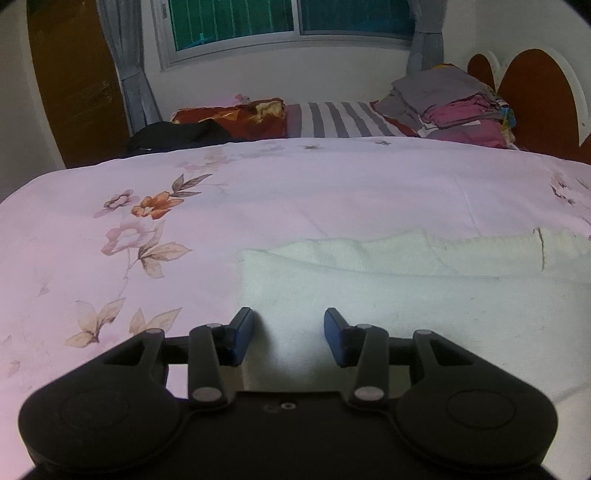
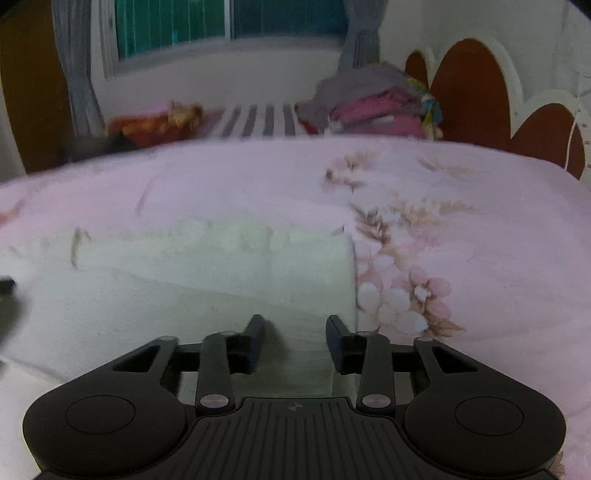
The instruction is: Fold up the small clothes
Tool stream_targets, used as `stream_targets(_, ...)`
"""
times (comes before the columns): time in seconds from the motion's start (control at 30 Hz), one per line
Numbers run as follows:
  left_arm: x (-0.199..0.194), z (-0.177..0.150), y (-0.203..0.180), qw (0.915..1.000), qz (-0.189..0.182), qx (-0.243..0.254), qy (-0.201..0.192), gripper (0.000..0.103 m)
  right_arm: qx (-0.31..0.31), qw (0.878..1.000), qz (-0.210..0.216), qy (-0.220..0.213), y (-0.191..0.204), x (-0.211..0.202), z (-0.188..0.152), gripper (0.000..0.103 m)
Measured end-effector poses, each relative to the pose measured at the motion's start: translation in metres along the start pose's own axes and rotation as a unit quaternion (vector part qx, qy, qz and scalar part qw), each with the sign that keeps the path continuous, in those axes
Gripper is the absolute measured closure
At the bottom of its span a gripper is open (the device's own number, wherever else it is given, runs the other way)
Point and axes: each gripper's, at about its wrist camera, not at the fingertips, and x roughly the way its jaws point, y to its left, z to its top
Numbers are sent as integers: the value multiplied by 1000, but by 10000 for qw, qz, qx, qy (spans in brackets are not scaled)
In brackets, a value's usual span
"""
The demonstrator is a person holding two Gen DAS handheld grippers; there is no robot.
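Note:
A small white knit garment [image 1: 369, 280] lies flat on the pink floral bedsheet [image 1: 110, 229], folded over along its far edge. My left gripper [image 1: 289, 325] hovers just above the garment's left end, jaws apart, nothing between them. In the right wrist view the same white garment [image 2: 221, 280] fills the lower left, its right edge ending next to the printed flowers. My right gripper [image 2: 295, 330] stands open over that right end with only cloth below the gap. The picture there is blurred.
A stack of folded grey and pink clothes [image 1: 454, 103] sits at the far right by the brown headboard [image 1: 532, 96]. A red patterned pillow [image 1: 236, 118], a dark cloth [image 1: 177, 136] and striped bedding [image 1: 343, 120] lie at the back, below the window [image 1: 288, 26].

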Motion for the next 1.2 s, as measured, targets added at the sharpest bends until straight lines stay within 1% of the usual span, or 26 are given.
stream_targets(0.1, -8, -1, -1, 10000, -4, 3, -25, 62, -18, 9999, 110, -82, 3, -15, -4, 66)
stream_targets(0.23, -21, -5, -7, 9999, -82, 57, -65, 62, -175, 9997, 164, -45, 8, -23, -12, 66)
stream_targets(0.27, -23, -7, -9, 9999, -103, 70, -53, 62, -231, 9996, 153, 4, 9, -22, -15, 66)
stream_targets(0.33, -26, -11, -12, 9999, -118, 84, 12, 61, -312, 9992, -10, 247, 7, -11, -21, 66)
stream_targets(0.37, -26, -13, -13, 9999, -121, 87, 47, 61, -296, 9991, -61, 284, 3, -6, -24, 66)
stream_targets(0.43, -31, -17, -14, 9999, -101, 105, 48, 61, 116, 9992, 112, 355, -12, -3, -24, 66)
stream_targets(0.47, -34, -18, -15, 9999, -107, 109, 47, 61, 208, 9988, 128, 420, -15, -4, -22, 66)
stream_targets(0.6, -46, -22, -16, 9999, -137, 62, 61, 61, -14, 9991, 53, 419, -11, -11, -28, 66)
stream_targets(0.67, -54, -24, -18, 9998, -145, 67, 70, 60, 51, 9991, 99, 399, -14, -11, -30, 66)
stream_targets(0.73, -62, -27, -19, 9999, -154, 44, 51, 58, 207, 9985, 111, 487, -17, -15, -26, 66)
stream_targets(0.8, -72, -32, -20, 9998, -181, -24, 36, 55, 320, 9983, 282, 387, -16, -28, -24, 66)
stream_targets(0.87, -80, -37, -21, 9998, -209, -62, 39, 53, 321, 9982, 369, 346, -16, -40, -27, 66)
stream_targets(0.97, -94, -49, -22, 9996, -253, -128, 82, 50, 266, 9968, 652, 379, -17, -56, -37, 66)
stream_targets(1.07, -110, -63, -23, 9995, -252, -150, 128, 49, 112, 9959, 797, 417, -18, -71, -50, 65)
stream_targets(1.2, -133, -83, -22, 9995, -229, -140, 193, 45, 93, 9934, 1043, 473, -25, -88, -66, 65)
